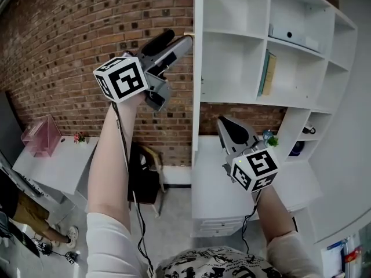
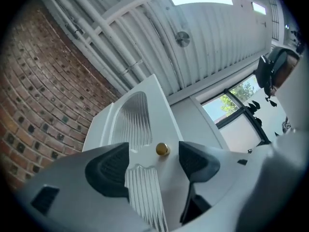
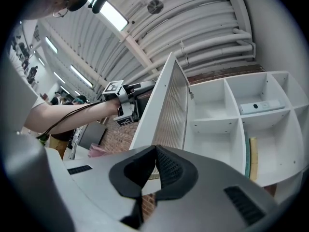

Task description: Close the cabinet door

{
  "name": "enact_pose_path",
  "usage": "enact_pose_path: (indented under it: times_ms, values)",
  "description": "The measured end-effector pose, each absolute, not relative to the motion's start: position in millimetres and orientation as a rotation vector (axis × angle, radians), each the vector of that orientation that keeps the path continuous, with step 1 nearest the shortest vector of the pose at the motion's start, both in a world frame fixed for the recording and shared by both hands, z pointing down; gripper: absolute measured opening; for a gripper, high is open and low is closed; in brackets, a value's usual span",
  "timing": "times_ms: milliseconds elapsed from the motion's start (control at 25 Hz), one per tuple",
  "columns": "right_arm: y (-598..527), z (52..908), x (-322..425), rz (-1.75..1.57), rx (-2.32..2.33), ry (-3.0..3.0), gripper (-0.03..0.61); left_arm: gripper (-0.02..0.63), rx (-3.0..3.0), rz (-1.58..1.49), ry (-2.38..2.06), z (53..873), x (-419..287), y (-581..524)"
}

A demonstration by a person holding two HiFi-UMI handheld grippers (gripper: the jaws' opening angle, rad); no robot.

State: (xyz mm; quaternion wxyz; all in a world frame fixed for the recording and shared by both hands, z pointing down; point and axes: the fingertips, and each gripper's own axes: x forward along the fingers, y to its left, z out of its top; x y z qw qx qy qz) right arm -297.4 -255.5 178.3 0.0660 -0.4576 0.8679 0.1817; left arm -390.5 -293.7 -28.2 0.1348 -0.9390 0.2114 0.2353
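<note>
The cabinet door (image 1: 196,68) is found swung fully out from the cabinet (image 1: 243,100), approx. at a right angle to its front. It is thus seen edge-on in the head view, w/ the open shelves exposed to its right, and the closing is judged not yet begun. Its outer face, w/ ribbed glass panels and a small brass knob (image 2: 162,150), is faced by the left gripper (image 2: 153,164). This gripper is held high at knob level on the brick wall (image 1: 87,28) side, presumably because that is the face to be pushed, or the knob to be taken, for the swing shut. Its jaws are spread wide, w/ the knob framed btwn the pads (image 2: 108,167) but not touched; nothing is gripped. The right gripper (image 3: 155,151) is held lower and nearer the body, in front of the shelves. Its jaws are closed on each other w/ nothing btwn them, and it is prob. parked out of the door's arc. A book (image 1: 267,73) is stood upright well inside a middle shelf, so no fouling of the door is expected.
</note>
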Motion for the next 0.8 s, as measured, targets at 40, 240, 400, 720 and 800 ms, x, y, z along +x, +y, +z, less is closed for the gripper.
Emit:
enact_pose_path:
  times_ms: [40,240,400,720,800]
  values:
    - [-251.8,179.0,-302.8,0.57,-1.387,2.619,0.015,0.331,-2.725,0.682,0.588,-29.6,-393.3,-291.8]
    - [-259.3,180.4,-275.8,0.595,-1.378,2.625,0.015,0.283,-2.724,0.639,0.598,-31.7,-364.3,-308.0]
    - [-264.3,183.7,-259.8,0.575,-1.387,2.621,0.015,0.22,-2.696,0.548,0.554,-30.0,-346.1,-305.9]
    - [-266.0,186.5,-260.6,0.583,-1.402,2.638,0.015,0.116,-2.662,0.487,0.467,-31.9,-334.5,-292.9]
    - [-265.2,186.8,-260.8,0.593,-1.403,2.639,0.015,0.104,-2.662,0.475,0.465,-32.4,-331.4,-289.7]
